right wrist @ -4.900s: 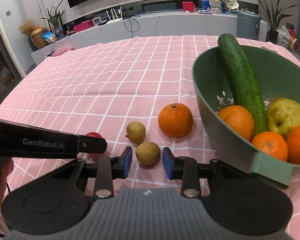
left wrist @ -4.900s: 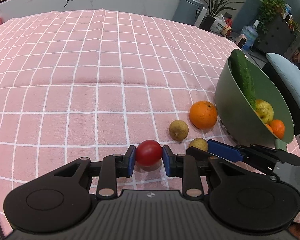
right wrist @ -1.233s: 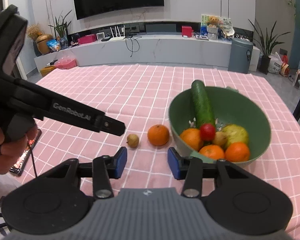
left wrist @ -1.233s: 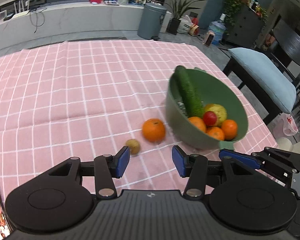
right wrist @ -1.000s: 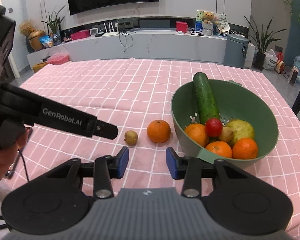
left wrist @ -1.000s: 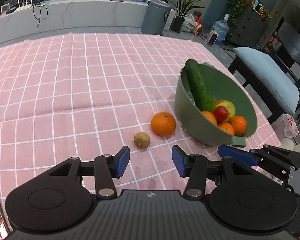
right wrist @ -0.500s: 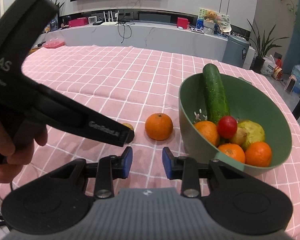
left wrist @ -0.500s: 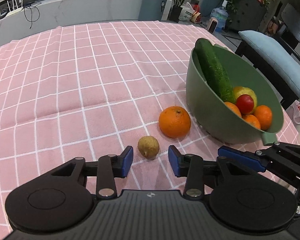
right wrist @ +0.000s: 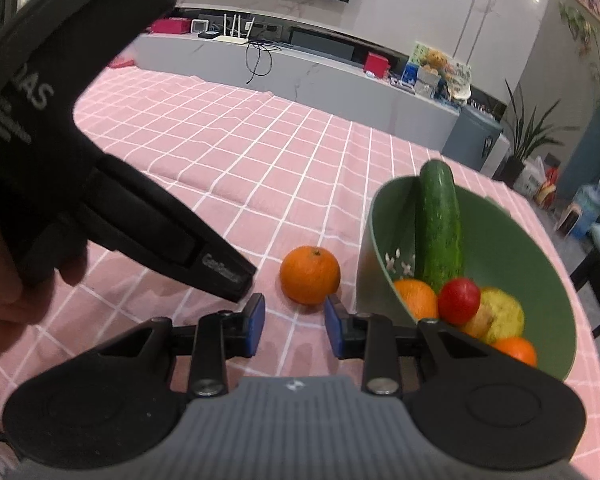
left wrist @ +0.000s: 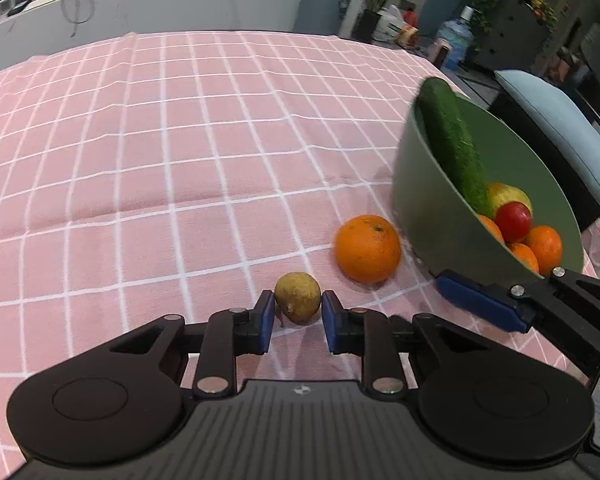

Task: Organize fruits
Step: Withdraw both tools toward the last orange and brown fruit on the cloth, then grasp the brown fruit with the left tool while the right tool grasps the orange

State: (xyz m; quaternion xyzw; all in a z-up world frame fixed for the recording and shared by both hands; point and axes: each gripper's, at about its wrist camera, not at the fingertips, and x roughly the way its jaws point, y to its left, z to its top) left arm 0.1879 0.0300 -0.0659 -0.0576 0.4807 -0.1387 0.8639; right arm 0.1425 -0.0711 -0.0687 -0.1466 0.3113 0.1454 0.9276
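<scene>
Left wrist view: your left gripper (left wrist: 298,310) had just been closing, and its blue pads sat against both sides of the small yellow-brown fruit (left wrist: 298,297) on the pink checked tablecloth (left wrist: 140,160). An orange (left wrist: 368,249) lay just right of that fruit, beside the green bowl (left wrist: 428,216). Your right gripper (right wrist: 294,318) stood at a narrow gap, nothing between its pads, with the orange just beyond its tips. The bowl held a cucumber (right wrist: 437,232), a tomato (right wrist: 459,301) and more oranges.
</scene>
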